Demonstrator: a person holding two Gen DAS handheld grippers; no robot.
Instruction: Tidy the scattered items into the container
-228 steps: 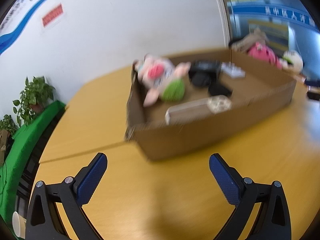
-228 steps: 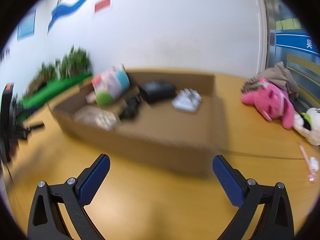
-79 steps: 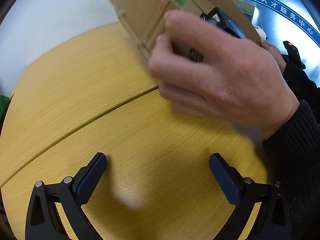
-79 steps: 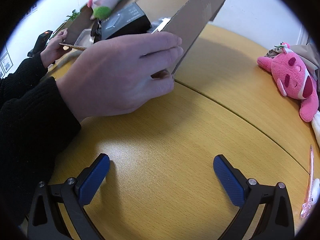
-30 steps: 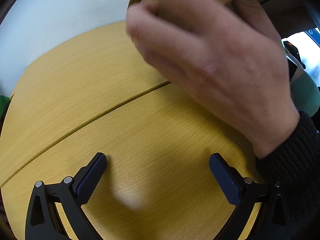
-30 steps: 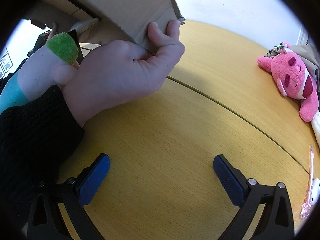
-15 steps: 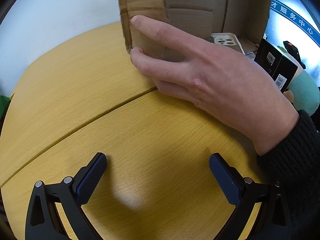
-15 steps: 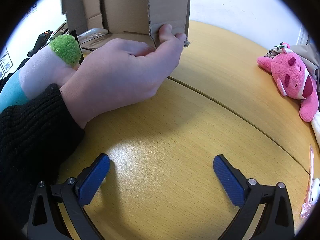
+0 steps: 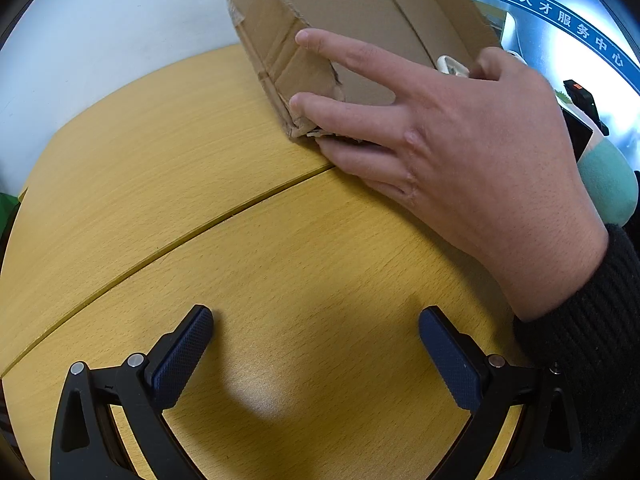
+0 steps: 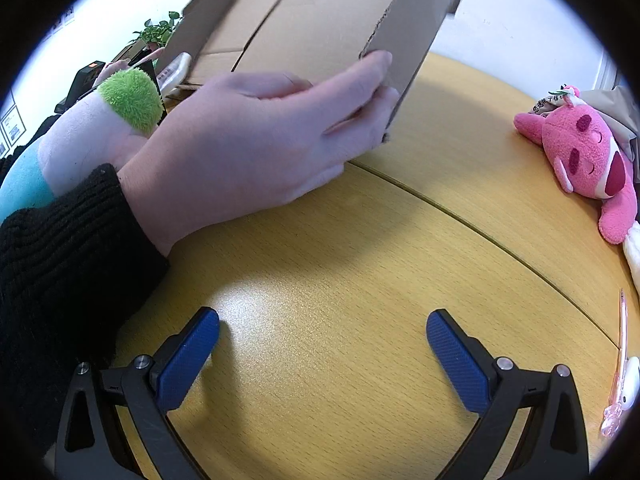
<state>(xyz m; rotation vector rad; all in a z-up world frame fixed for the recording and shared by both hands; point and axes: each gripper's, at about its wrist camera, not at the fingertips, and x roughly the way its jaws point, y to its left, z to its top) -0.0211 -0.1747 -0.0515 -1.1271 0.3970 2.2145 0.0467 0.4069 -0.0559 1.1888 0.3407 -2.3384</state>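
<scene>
Both sets of fingers are spread wide with nothing between them; the left gripper [image 9: 316,344] and the right gripper [image 10: 323,350] just sit low over the bare yellow table [image 9: 168,168]. Straight ahead of each, a bare hand [image 9: 460,152] grips a corner of the cardboard box [image 9: 360,20], which is tipped up on edge, open side toward the person; the other hand [image 10: 256,140] holds the opposite corner. So the container sits dead ahead, between the 2 grippers. Scattered stuff: a green-and-white plush [image 10: 100,128] beside the box, a pink plush [image 10: 584,160] well off to the right gripper's right, lying lengthwise along the table edge, plus a pink pen [image 10: 618,364] nearer. I'd guess the right gripper is closer to those 2.
</scene>
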